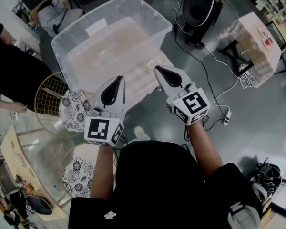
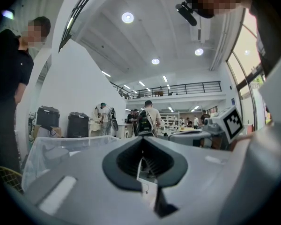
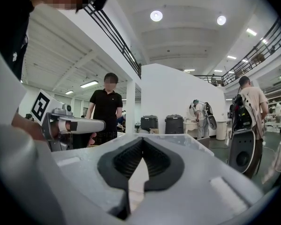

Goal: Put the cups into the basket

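A pale cup (image 1: 153,65) stands on the wooden table next to a big clear plastic bin (image 1: 66,46). A gold wire basket (image 1: 44,90) with a floral cloth liner (image 1: 74,109) sits at the left, below the bin. A second lined basket (image 1: 79,174) lies nearer me. My left gripper (image 1: 119,78) is held up over the table's near edge, shut and holding nothing. My right gripper (image 1: 157,69) is shut and holds nothing too, its tip just short of the cup. The left gripper view shows the left gripper (image 2: 143,142) pointing level across the room, and the right gripper (image 3: 141,142) points the same way.
A person in black (image 1: 5,70) stands left of the bin, close to the wire basket. Cables (image 1: 214,61) trail over the grey floor at the right. A black wheeled machine (image 1: 198,13) and a pale table (image 1: 257,46) stand beyond them.
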